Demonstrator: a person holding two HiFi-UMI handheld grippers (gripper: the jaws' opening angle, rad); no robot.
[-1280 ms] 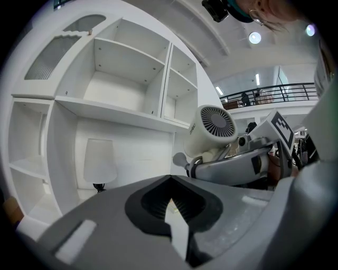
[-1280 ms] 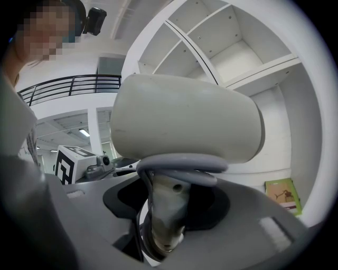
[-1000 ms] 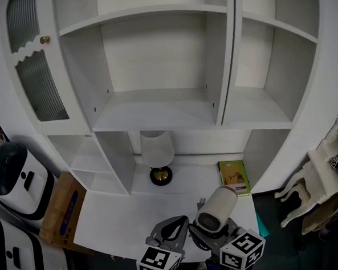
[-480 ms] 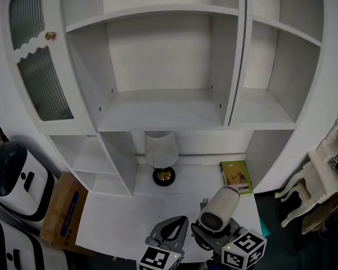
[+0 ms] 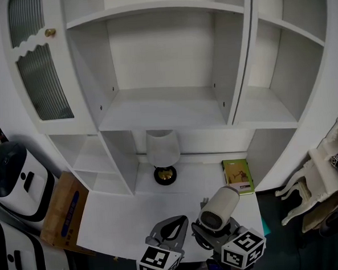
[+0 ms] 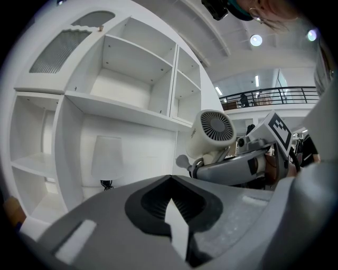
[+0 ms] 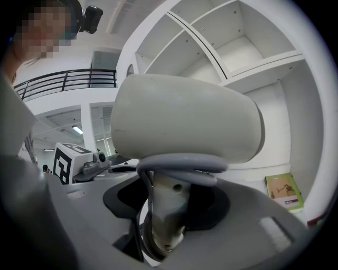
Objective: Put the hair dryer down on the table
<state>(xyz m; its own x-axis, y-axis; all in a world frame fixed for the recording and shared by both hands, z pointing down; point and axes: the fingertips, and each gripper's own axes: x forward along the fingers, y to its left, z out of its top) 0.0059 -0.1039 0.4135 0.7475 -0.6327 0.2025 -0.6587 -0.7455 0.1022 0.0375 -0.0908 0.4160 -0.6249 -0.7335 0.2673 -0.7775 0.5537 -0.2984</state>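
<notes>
While my right tool (image 7: 163, 216) still pinches the dryer (image 5: 219, 207) by its handle above the worktop's (image 5: 128, 211) near edge, just as a second ago, my left tool (image 6: 170, 178) stays pressed together, empty, so lowering is yet to come.

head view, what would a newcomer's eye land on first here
The pale hair dryer stands out first, clamped by its cord-wrapped handle in the right gripper over the near edge of the white table. The left gripper is beside it, shut and empty. Behind rises a big white shelf unit, with a white lamp in a low niche and a green book to the lamp's right.
</notes>
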